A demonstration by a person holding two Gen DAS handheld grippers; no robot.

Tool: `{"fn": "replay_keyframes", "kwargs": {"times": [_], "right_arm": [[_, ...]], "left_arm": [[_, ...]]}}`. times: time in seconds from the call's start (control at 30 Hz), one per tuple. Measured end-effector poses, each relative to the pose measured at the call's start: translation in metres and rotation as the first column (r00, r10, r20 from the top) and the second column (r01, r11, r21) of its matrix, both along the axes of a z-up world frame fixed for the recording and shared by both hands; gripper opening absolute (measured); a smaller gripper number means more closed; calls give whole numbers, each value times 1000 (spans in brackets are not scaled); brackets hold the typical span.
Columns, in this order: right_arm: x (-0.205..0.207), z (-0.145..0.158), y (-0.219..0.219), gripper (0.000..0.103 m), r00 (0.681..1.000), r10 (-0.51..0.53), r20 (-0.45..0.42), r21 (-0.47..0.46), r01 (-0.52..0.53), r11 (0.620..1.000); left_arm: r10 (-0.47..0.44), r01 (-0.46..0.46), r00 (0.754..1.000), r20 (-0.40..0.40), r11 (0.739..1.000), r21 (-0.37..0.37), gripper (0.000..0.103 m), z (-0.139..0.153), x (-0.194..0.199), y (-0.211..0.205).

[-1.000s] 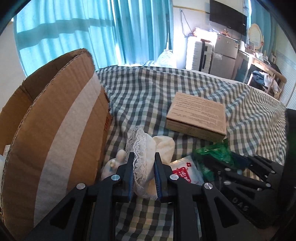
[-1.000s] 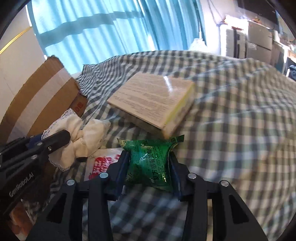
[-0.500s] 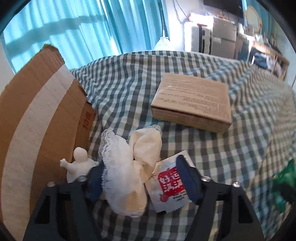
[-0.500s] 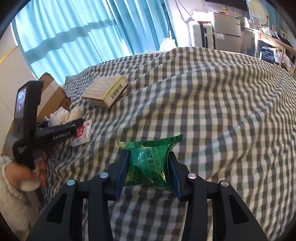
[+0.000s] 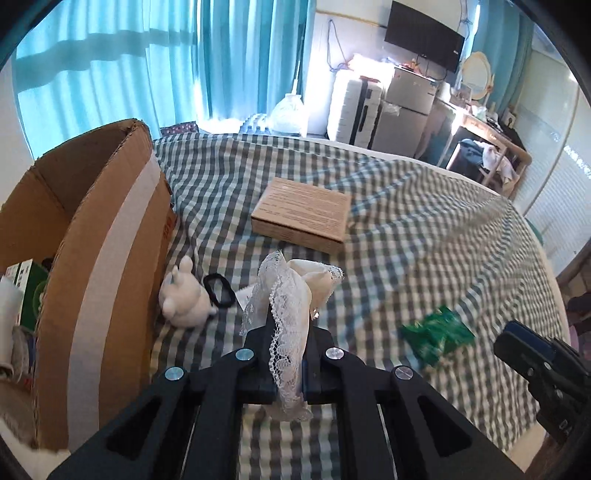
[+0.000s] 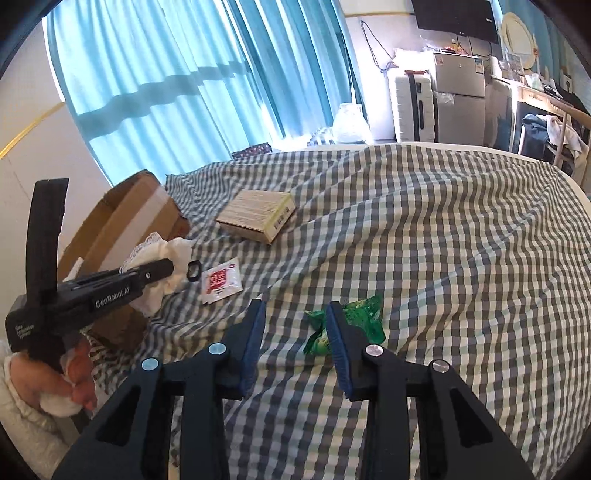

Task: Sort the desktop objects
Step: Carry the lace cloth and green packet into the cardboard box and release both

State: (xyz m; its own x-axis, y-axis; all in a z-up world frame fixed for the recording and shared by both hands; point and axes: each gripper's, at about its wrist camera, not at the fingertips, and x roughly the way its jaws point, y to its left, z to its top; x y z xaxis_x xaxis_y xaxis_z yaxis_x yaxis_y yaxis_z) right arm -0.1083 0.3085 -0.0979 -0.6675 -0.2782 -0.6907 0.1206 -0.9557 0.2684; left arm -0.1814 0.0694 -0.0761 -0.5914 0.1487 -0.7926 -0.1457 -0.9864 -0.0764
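Black two-finger left tool (image 6: 162, 266) with white lettering, right tool (image 6: 295, 314) blue-padded, silver screws, white cuff (image 6: 22, 417)

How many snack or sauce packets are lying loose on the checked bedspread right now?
2. A green packet lies just past the right gripper; a red-and-white sachet lies near the left gripper. Others may be hidden.

Long turquoise fabric curtains (image 6: 192, 74) hang at the back of the room. To the right of the curtains stands a white hard-shell suitcase (image 6: 410, 107), with a small silver fridge (image 6: 460, 99) just beside it and a flat black wall-mounted television (image 5: 424, 35) above them. Farther right of the curtains, a wooden desk (image 5: 495, 147) carries heaped clothes.
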Motion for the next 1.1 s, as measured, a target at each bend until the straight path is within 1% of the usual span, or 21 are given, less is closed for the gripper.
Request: {"fn": "replay_keyframes", "kwargs": {"times": [0.07,0.1,0.13,0.17,0.27,0.3,0.43,0.47,0.57,0.63,0.67,0.7,0.73,0.77,0.83,0.9,1.03,1.1], "right_arm": [[8,0,0,35,1000,-17,-1,18,17,1000],[10,-4,0,49,999,-33,12,35,33,999],[11,-10,2,66,997,-67,28,57,65,996],[13,-15,2,70,996,-86,38,60,83,995],[12,-27,6,70,995,-87,49,9,86,996],[10,-30,6,70,995,-85,45,13,85,996],[-13,-43,2,70,998,-53,45,51,50,997],[-21,-47,2,70,998,-51,43,74,48,996],[-44,-61,-2,70,997,-52,63,140,42,989],[-58,-73,-2,70,996,-44,82,146,32,989],[-65,-82,-2,69,993,-35,114,140,19,990],[-69,-90,-3,59,989,-25,147,138,5,990],[-71,-99,-5,54,983,-31,182,177,-2,984],[-69,-101,-6,54,984,-26,174,186,-7,983],[-65,-99,-5,47,988,-23,156,177,-5,984],[-60,-94,0,44,988,-26,153,140,5,990],[-43,-71,7,42,991,-39,125,75,30,997],[-31,-51,6,42,994,-49,98,66,42,997]], "left_arm": [[-4,4,1000,-1,1000,5,8,0,13,2],[-6,6,1000,1,1000,3,8,-2,17,3],[-6,6,1000,4,1000,-4,8,-3,20,5],[-8,8,1000,5,1000,-13,8,-5,21,2],[-21,22,1000,17,999,-25,8,-16,31,8],[-25,26,999,28,999,-27,8,-20,30,12],[-17,19,998,58,999,-32,8,-39,23,21],[-14,16,998,59,999,-33,8,-42,20,23],[-13,16,998,67,999,-37,8,-54,8,29],[-17,20,996,87,999,-36,8,-64,0,32],[-15,19,995,95,999,-40,8,-69,-4,34],[-13,18,994,105,999,-41,8,-73,-7,34],[-12,16,994,113,999,-40,8,-76,-9,35],[-9,14,993,120,999,-38,8,-79,-12,35],[-9,14,992,124,999,-34,8,-80,-13,36],[-11,15,992,122,999,-36,8,-78,-13,37],[-24,25,996,89,1000,-13,8,-59,-4,36],[-30,30,997,66,1000,5,8,-42,2,34]]}}
